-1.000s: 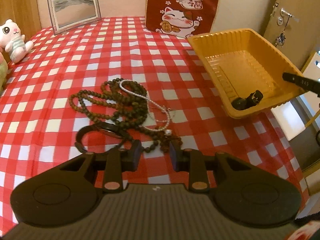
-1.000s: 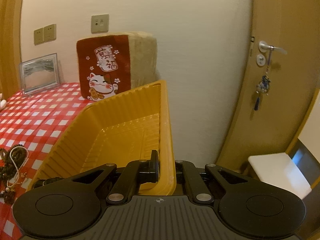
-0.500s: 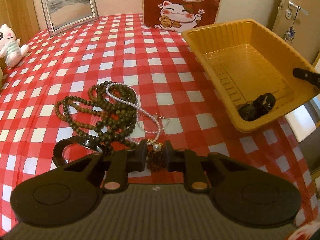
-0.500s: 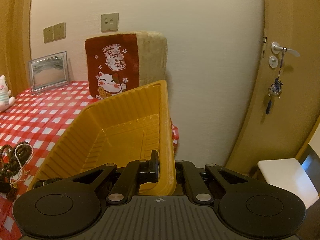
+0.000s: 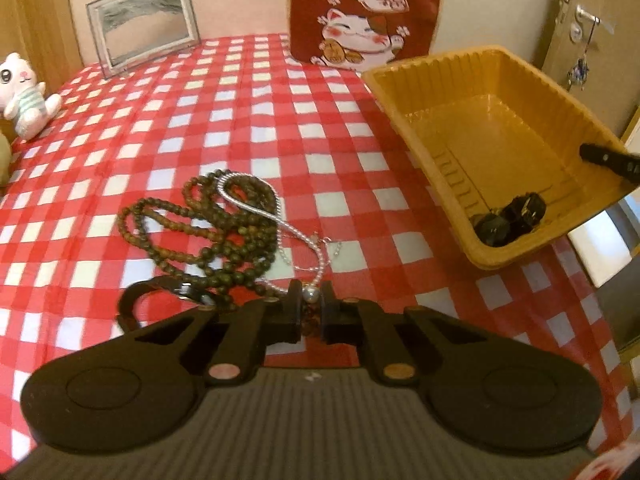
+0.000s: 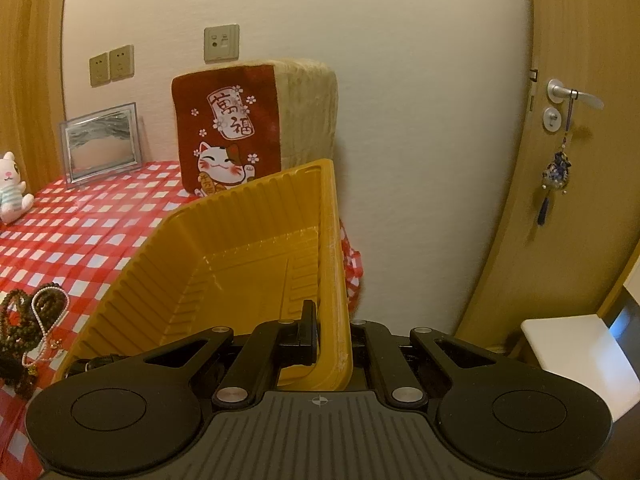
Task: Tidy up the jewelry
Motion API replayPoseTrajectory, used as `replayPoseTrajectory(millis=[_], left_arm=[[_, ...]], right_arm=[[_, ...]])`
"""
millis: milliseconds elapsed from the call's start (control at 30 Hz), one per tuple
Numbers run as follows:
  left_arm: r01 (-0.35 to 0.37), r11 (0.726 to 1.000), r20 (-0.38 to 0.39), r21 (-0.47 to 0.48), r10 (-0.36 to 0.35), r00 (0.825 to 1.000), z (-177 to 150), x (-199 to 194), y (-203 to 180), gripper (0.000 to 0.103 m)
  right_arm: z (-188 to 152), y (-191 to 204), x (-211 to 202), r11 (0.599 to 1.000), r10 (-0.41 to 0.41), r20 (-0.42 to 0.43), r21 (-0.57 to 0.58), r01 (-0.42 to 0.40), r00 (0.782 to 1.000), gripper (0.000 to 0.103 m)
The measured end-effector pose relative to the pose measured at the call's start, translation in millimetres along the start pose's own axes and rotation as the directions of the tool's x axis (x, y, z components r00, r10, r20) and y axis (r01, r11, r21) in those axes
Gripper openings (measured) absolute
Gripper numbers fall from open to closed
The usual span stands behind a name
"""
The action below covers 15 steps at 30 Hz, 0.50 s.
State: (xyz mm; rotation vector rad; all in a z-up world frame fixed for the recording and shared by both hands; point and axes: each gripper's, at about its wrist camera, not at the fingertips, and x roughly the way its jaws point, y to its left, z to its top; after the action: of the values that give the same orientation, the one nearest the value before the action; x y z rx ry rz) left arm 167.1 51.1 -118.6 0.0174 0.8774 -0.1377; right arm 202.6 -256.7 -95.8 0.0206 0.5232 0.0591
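Pearl necklace (image 5: 256, 208) lies tangled over dark beads (image 5: 224, 240), beside watch (image 5: 160, 296).

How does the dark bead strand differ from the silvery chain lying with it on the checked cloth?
The dark bead strand has chunky brown-green beads; the silvery chain has tiny pale links. The bead strand is piled in several loops, while the chain is one thin line laid over it. The chain's end, with a round silver bead, sits between the left gripper fingers, which have just been closing; the bead strand lies free. Both are still outside the yellow tray.
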Motion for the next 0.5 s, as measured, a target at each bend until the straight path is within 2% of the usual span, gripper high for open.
replayPoseTrajectory(millis=[267,500], left_arm=[[-0.015,0.997,0.048,-0.077,0.019,0.999,11,-39,31,0.007],[0.011,0.993,0.105,-0.117,0.001,0.994,28,-64,40,0.007]], right_arm=[[-1,0,2,1.0,0.02,0.003,0.004,-0.02,1.0,0.004],[0,6,3,0.999,0.037,0.003,-0.001,-0.037,0.999,0.004]])
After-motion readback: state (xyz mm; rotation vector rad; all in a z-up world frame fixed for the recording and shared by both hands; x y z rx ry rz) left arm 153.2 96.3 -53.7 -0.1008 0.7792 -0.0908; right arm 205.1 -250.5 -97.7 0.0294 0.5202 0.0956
